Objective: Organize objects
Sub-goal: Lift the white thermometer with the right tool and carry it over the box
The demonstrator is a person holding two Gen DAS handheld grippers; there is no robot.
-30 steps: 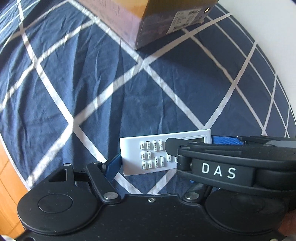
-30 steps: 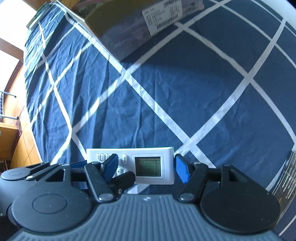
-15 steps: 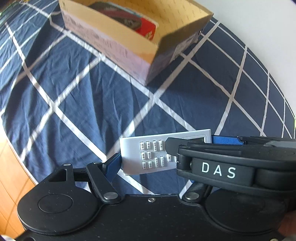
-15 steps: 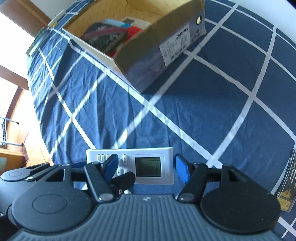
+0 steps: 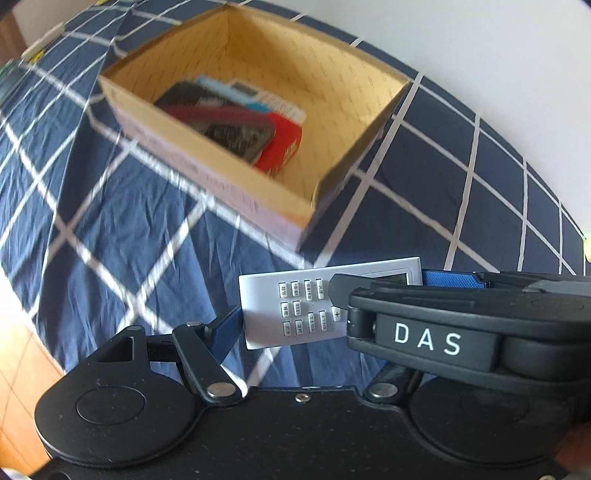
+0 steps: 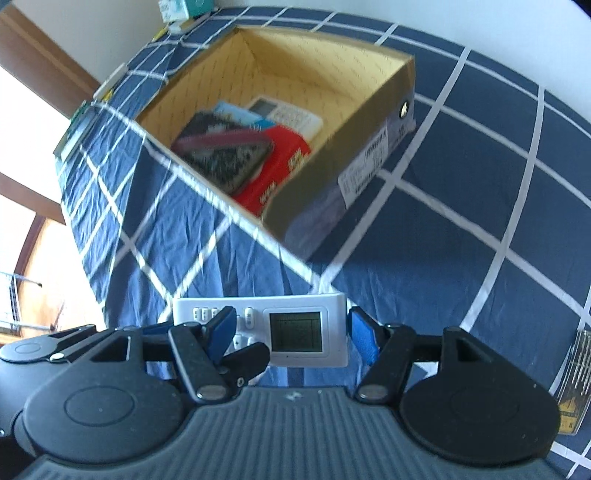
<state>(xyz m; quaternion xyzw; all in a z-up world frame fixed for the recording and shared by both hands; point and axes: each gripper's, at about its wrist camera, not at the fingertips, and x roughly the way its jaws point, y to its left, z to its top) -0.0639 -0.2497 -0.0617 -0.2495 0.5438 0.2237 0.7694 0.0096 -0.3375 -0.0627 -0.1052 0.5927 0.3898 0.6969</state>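
A white remote control (image 5: 295, 306) with a small screen (image 6: 295, 330) hangs above the bed, held at once by both grippers. My left gripper (image 5: 332, 302) is shut on it, one blue pad at its button end. My right gripper (image 6: 291, 330) is shut on its screen end; in the left wrist view it crosses in front as a black body marked DAS (image 5: 424, 338). Beyond the remote stands an open cardboard box (image 5: 306, 206), also in the right wrist view (image 6: 332, 184). Inside lie a red packet (image 6: 284, 166), a dark case (image 6: 221, 155) and a white keypad device (image 6: 291, 114).
A navy sheet with white grid lines (image 5: 110, 229) covers the bed. A flat pack of small tools (image 6: 576, 380) lies at the right edge. Small boxes (image 6: 184, 7) sit at the bed's far corner. Wooden floor (image 5: 22, 369) shows on the left, a white wall (image 5: 480, 44) behind.
Both grippers have risen with the remote still held. The box, cut off at the top before, now shows its whole inside and has come nearer the middle of both views.
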